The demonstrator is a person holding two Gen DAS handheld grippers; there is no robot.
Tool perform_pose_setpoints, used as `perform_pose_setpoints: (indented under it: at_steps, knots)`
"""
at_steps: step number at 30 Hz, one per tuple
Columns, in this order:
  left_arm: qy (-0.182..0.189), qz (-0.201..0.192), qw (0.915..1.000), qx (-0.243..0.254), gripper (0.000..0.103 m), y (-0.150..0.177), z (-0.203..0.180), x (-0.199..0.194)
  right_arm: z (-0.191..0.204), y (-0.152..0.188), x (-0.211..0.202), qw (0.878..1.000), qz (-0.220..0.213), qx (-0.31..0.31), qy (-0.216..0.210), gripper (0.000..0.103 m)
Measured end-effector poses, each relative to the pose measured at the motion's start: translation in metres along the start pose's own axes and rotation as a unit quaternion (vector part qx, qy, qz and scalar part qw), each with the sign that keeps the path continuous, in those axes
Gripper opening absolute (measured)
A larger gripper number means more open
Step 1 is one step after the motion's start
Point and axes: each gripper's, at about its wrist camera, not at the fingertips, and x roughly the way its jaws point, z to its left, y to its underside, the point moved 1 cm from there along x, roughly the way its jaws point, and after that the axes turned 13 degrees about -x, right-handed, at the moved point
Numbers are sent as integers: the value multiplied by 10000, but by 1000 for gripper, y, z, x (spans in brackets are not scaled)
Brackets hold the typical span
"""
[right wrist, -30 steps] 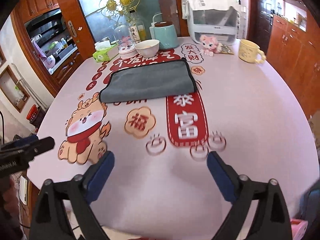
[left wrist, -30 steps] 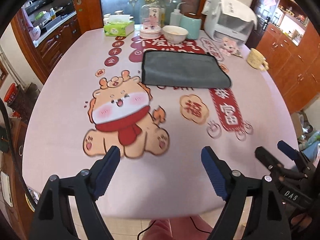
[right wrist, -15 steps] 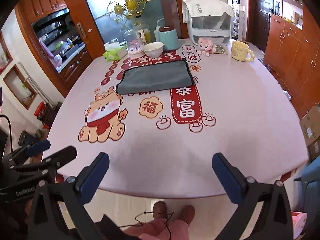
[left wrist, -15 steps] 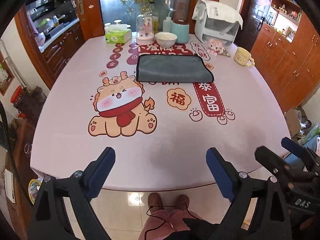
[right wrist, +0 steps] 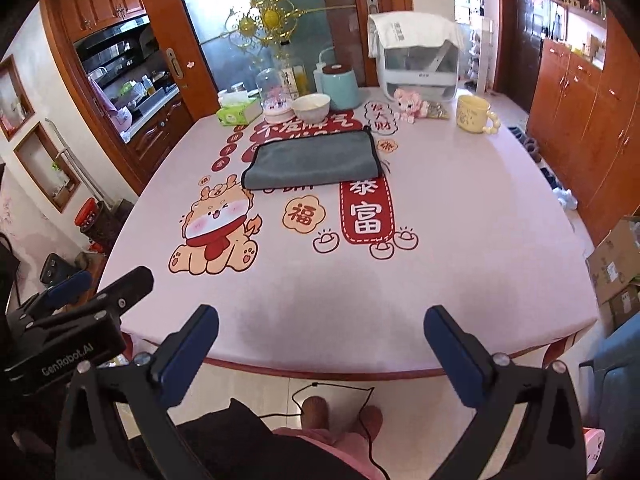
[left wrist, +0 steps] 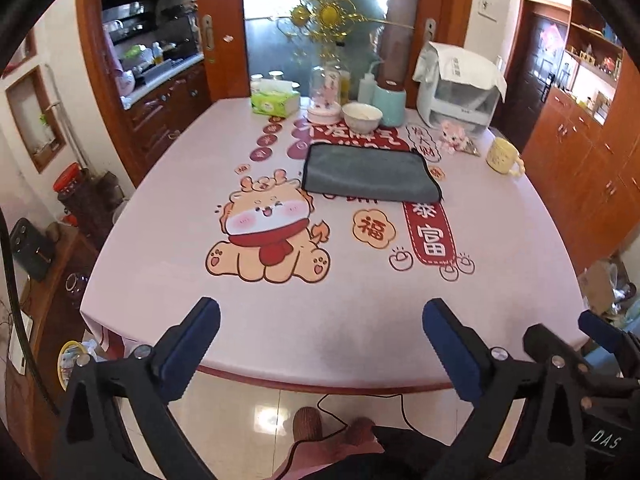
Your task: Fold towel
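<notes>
Towel folded flat on table, white bowl contents unclear

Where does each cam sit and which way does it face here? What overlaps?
Left wrist: on the left gripper, off the table's near edge, facing across it to the grey towel; shows its open fingers, the right gripper at right, feet below.
Right wrist: on the right gripper, beside it, same heading; shows its open fingers, the left gripper at left, legs and feet below.
Shared: towel, table, yellow mug, white bowl.
</notes>
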Motion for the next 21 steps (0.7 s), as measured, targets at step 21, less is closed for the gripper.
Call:
perform_pose_setpoints:
  at_steps: [21]
  knots:
    - [-213, -462, 9986, 142, 102, -11, -14, 1, 0, -13, -2, 9991, -270, -181, 256, 103]
